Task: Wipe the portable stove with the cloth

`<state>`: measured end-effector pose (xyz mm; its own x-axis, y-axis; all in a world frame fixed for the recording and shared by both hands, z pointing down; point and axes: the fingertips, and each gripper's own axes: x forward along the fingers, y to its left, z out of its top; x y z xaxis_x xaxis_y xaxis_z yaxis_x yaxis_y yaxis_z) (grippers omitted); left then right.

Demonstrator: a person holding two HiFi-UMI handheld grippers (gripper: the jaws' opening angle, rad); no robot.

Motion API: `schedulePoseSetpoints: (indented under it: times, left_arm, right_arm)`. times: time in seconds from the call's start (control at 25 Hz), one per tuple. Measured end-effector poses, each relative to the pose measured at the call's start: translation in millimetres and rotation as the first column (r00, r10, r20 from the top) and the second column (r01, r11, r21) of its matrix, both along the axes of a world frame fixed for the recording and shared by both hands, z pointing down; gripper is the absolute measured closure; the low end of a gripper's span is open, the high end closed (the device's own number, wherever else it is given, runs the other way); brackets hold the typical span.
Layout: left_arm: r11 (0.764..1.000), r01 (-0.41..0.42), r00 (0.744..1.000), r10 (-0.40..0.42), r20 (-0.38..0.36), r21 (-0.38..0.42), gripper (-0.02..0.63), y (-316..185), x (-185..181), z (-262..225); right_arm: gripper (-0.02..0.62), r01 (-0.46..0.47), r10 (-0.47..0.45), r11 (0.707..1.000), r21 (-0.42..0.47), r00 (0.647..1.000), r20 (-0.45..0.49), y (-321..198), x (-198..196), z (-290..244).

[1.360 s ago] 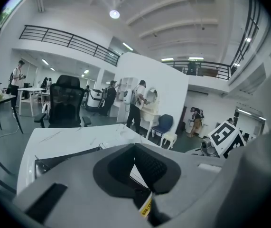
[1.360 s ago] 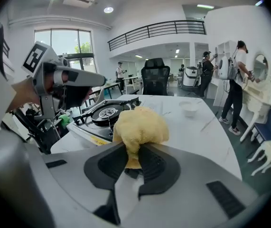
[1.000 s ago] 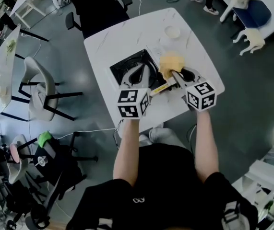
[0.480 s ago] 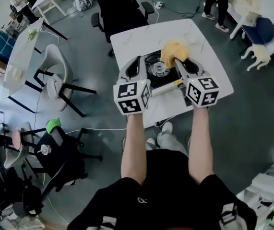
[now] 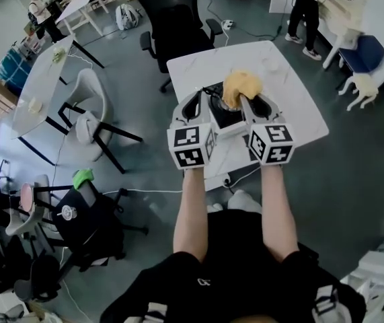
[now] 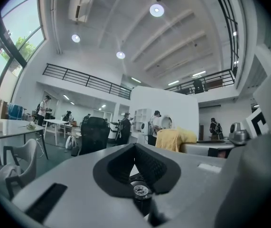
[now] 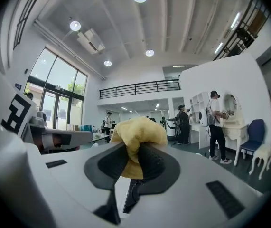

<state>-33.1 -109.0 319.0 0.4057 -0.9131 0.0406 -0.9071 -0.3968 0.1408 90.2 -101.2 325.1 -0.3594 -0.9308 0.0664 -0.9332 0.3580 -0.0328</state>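
The portable stove (image 5: 221, 113) sits on the white table (image 5: 292, 106), mostly hidden behind my two grippers. My right gripper (image 5: 243, 99) is shut on the bunched yellow cloth (image 5: 241, 84), held over the stove's far right part. In the right gripper view the cloth (image 7: 137, 133) bulges out above the jaws, pinched between them. My left gripper (image 5: 197, 99) hovers at the stove's left side, shut with nothing in it (image 6: 135, 148). From the left gripper view the cloth (image 6: 174, 139) shows off to the right. Both gripper cameras look out level across the room.
A black office chair (image 5: 171, 19) stands behind the table and a white chair (image 5: 87, 116) to its left. A second table (image 5: 47, 79) lies further left, and a blue chair (image 5: 363, 49) at the right. People stand at the room's far side. A small white disc (image 5: 270, 63) lies on the table.
The cloth in my right gripper has moved from the table right of the stove to over the stove. Both grippers have drawn closer together, and the head view has shifted.
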Motion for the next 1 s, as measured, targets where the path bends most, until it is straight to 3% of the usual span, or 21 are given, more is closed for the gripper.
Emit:
schedulePoseSetpoints:
  times: [0.44, 1.0]
  left_arm:
    - [1.0, 0.02, 1.0, -0.019, -0.022, 0.019, 0.606, -5.6, -4.9, 1.9]
    - [0.997, -0.065, 0.996, 0.068, -0.051, 0.047, 0.606, -8.9, 12.9, 0.8]
  right_arm:
    - [0.543, 0.04, -0.037, 0.999, 0.033, 0.994, -0.101, 2.1, 4.7, -6.9]
    - [0.542, 0.014, -0.007, 0.999, 0.051, 0.991, -0.132, 6.9, 20.1, -5.7]
